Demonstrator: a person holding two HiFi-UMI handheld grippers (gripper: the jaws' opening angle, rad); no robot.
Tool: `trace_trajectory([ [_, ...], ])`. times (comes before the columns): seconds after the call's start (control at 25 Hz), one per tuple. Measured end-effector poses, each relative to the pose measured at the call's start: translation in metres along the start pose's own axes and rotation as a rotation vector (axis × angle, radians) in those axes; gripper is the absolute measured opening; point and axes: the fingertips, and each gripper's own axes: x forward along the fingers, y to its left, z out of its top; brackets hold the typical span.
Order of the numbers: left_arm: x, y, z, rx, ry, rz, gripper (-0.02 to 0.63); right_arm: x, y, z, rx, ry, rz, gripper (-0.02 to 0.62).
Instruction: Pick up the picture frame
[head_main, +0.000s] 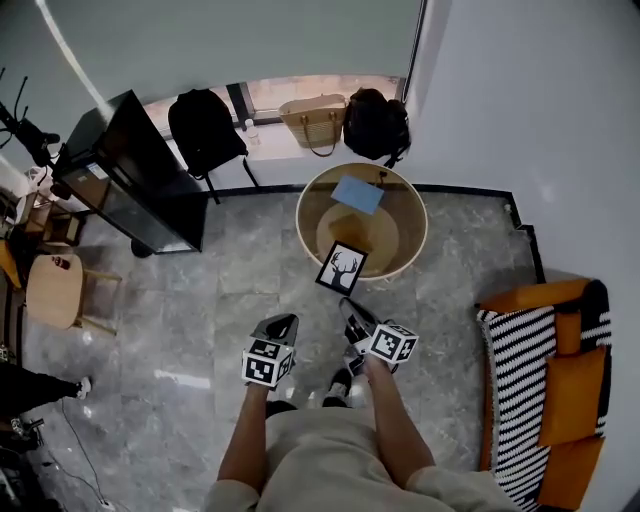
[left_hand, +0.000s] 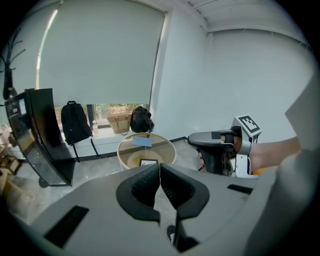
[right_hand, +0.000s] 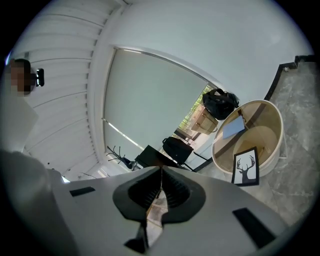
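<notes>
The picture frame (head_main: 341, 268), black-edged with a deer-antler print, rests at the near rim of a round glass-topped table (head_main: 412, 250). A blue sheet (head_main: 357, 194) lies farther back on the glass. Both grippers hover over the floor short of the table, held in front of the person's body. My left gripper (head_main: 283, 322) is shut with nothing in it, and my right gripper (head_main: 350, 308) is also shut and empty, closer to the frame. In the left gripper view the frame (left_hand: 148, 163) shows just above the closed jaws. The right gripper view has the frame (right_hand: 246, 167) off to the right.
A black screen on a stand (head_main: 140, 175) stands at the left, with a wooden stool (head_main: 55, 290) beside it. A black backpack (head_main: 205, 130), a woven bag (head_main: 313, 120) and another black bag (head_main: 376, 122) line the window wall. An orange striped sofa (head_main: 550, 380) fills the right.
</notes>
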Motion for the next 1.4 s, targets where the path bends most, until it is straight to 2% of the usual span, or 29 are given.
trace_trajectory([
  [0.12, 0.006, -0.008, -0.001, 0.0, 0.001, 0.003, 0.02, -0.006, -0.012, 0.003, -0.005, 0.005, -0.015, 0.035],
  [0.28, 0.012, -0.018, -0.004, -0.005, 0.0, -0.002, 0.02, -0.018, -0.03, 0.008, 0.049, -0.022, -0.031, 0.035],
  [0.56, 0.013, -0.003, -0.009, -0.065, -0.004, 0.014, 0.02, -0.021, -0.044, 0.004, 0.06, -0.006, -0.076, 0.035],
  [0.76, 0.027, 0.008, -0.011, -0.077, 0.008, 0.002, 0.02, -0.011, -0.046, 0.008, 0.042, 0.017, -0.065, 0.035],
  [0.88, 0.043, 0.024, 0.005, -0.098, 0.001, 0.002, 0.02, 0.003, -0.034, 0.02, 0.028, 0.038, 0.009, 0.035],
  [1.04, 0.071, 0.025, 0.046, -0.069, -0.036, -0.048, 0.02, 0.02, -0.029, 0.054, 0.058, -0.041, 0.087, 0.035],
  [1.16, 0.095, 0.032, 0.067, -0.043, -0.038, -0.071, 0.02, 0.042, -0.038, 0.071, 0.055, -0.036, 0.083, 0.035],
  [1.32, 0.111, 0.063, 0.085, -0.077, -0.016, -0.066, 0.02, 0.067, -0.049, 0.08, 0.079, -0.003, 0.037, 0.035],
  [1.4, 0.113, 0.081, 0.101, -0.103, -0.037, -0.06, 0.02, 0.078, -0.048, 0.087, 0.077, 0.008, 0.015, 0.035],
])
